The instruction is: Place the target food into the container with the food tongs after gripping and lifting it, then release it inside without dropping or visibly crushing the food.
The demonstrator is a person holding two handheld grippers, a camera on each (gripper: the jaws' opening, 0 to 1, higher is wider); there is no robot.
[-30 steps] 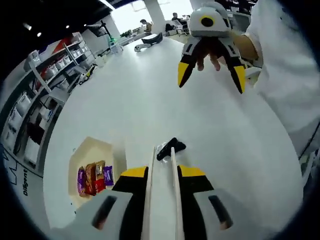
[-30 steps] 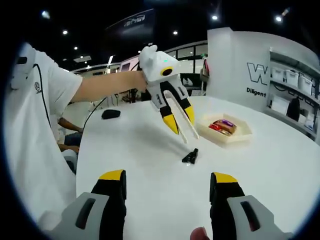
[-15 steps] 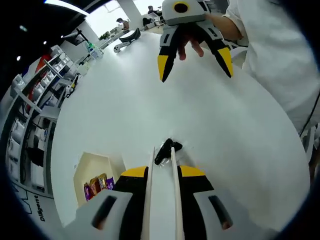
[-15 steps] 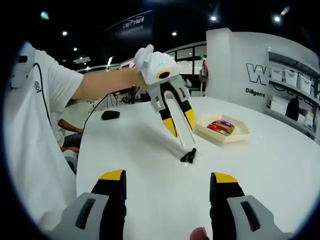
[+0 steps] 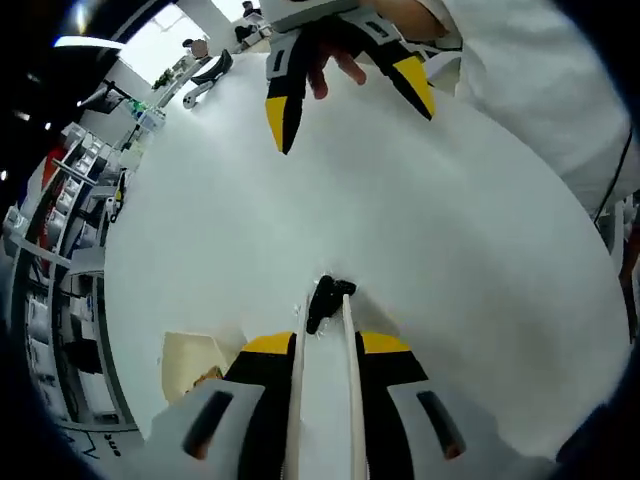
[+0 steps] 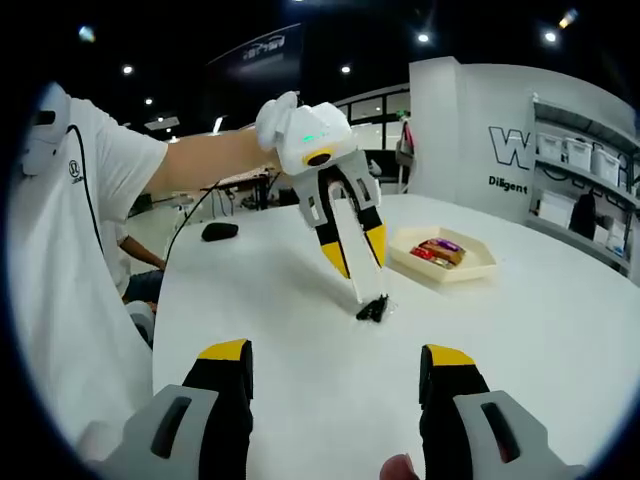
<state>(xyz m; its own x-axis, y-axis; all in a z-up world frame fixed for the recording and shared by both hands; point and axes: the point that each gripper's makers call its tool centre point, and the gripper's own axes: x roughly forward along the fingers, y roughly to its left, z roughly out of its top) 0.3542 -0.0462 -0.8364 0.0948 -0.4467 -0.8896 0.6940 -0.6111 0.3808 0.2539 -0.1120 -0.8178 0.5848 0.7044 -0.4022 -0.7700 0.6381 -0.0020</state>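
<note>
Lowering over the last second, the left hand-held gripper [image 6: 358, 268] is now bringing the tips of the long white food tongs [image 5: 325, 390] it is clamped on right down to the small dark wrapped food item [image 5: 324, 298] lying on the white table [image 5: 450, 260]; in the left gripper view the dark item is sitting at the tong tips, between or just ahead of them, and whether the blades are already touching it is too close to tell. Nearest in the right gripper view, the right hand-held gripper [image 6: 335, 375] is hovering with its yellow-tipped jaws wide apart and nothing between them, well short of the item. Beyond, the same dark item [image 6: 374, 309] is resting on the table under the descending tongs. Farther back to the right, the shallow cream hexagonal container [image 6: 447, 254] is waiting with a few colourful wrapped snacks [image 6: 437, 250] already inside. Judging by this, the task is only beginning: the item is not yet gripped or lifted, and the carry to the container and the gentle release are all remaining.
</note>
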